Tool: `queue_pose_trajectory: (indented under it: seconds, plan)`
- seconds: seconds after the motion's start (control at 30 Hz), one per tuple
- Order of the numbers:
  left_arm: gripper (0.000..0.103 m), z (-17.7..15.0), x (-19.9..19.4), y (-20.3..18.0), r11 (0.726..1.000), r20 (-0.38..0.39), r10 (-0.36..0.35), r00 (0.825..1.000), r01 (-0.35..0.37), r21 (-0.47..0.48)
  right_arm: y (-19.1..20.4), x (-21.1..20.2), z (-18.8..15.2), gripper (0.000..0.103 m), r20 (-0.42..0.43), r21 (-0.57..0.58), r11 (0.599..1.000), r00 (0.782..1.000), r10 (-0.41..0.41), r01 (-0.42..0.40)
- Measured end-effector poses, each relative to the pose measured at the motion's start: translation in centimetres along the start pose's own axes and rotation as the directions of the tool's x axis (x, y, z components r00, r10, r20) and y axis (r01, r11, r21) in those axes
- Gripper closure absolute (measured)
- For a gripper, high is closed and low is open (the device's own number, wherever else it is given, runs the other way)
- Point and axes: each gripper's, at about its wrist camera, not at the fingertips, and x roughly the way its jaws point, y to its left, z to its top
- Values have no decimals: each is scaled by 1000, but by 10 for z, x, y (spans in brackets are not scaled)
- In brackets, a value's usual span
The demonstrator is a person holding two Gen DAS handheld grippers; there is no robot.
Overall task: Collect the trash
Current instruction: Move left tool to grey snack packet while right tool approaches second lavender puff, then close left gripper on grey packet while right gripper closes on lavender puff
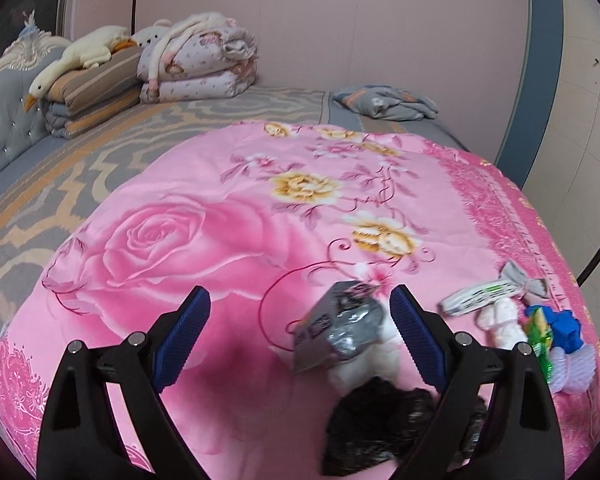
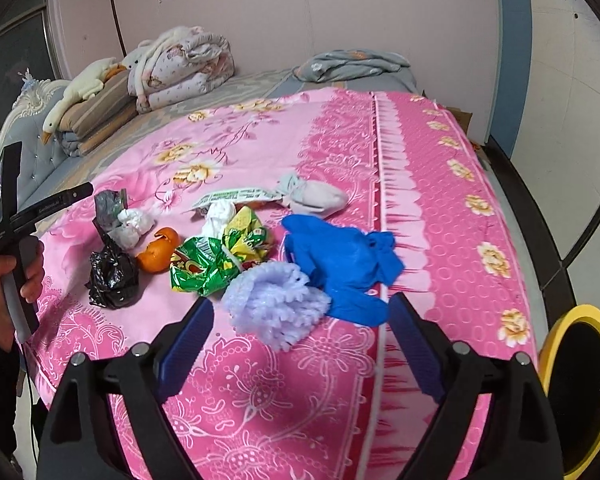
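Right wrist view: trash heap on a pink floral quilt (image 2: 340, 128) near the bed's foot edge. Step in hand: approach, nothing yet picked.

- Right claw (image 2: 300, 320): jaws wide apart, empty, hanging over a lilac foam net (image 2: 276, 304), soft and ribbed, and a blue glove (image 2: 340, 268), limp rubber, the two touching.
- Left claw (image 1: 300, 320): jaws wide apart, empty, above a grey foil wrapper (image 1: 336, 328), crinkled, beside a black bag (image 1: 372, 428), glossy and crumpled.
- Between the two groups: green foil packet (image 2: 208, 264), crushed; orange peel (image 2: 158, 250), curled; white tissue (image 2: 134, 224), wadded; white printed wrapper (image 2: 236, 196), flat; grey sock (image 2: 312, 196), balled, farthest from the foot edge.
- Yellow-rimmed bin (image 2: 580, 392): on the floor off the bed's right foot corner, mouth open.

Next move, as judged: each claw sinks onto its nearest piece and closes gently; the foil and net are likely to crush and slip, so a deep bite suits.
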Motion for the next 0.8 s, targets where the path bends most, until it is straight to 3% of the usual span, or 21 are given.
queue_pose_trajectory:
  seconds: [0.17, 0.33, 0.57, 0.67, 0.73, 0.8]
  plan:
    - [16, -3, 18, 7, 1000, -17, 10, 1000, -10, -3, 8, 12, 1, 10, 4, -26, 1000, 1000, -18, 18]
    - [16, -1, 36, 7, 1000, -32, -7, 999, 7, -19, 11, 26, 0, 10, -6, -39, 999, 1000, -28, 28]
    - [16, -8, 54, -9, 999, -56, -35, 998, 37, 30, 17, 43, -4, 9, -23, -69, 997, 999, -37, 36]
    - [23, -9, 61, -12, 998, -73, -50, 996, 52, 33, 16, 50, -5, 9, -37, -67, 997, 999, -25, 22]
    - [33, -9, 66, -13, 998, -80, -64, 995, 66, 25, 17, 53, -6, 11, -51, -69, 998, 999, -13, 10]
    - [45, -10, 70, -12, 997, -92, -79, 993, 81, 16, 20, 56, -8, 23, -55, -81, 997, 998, -15, 11]
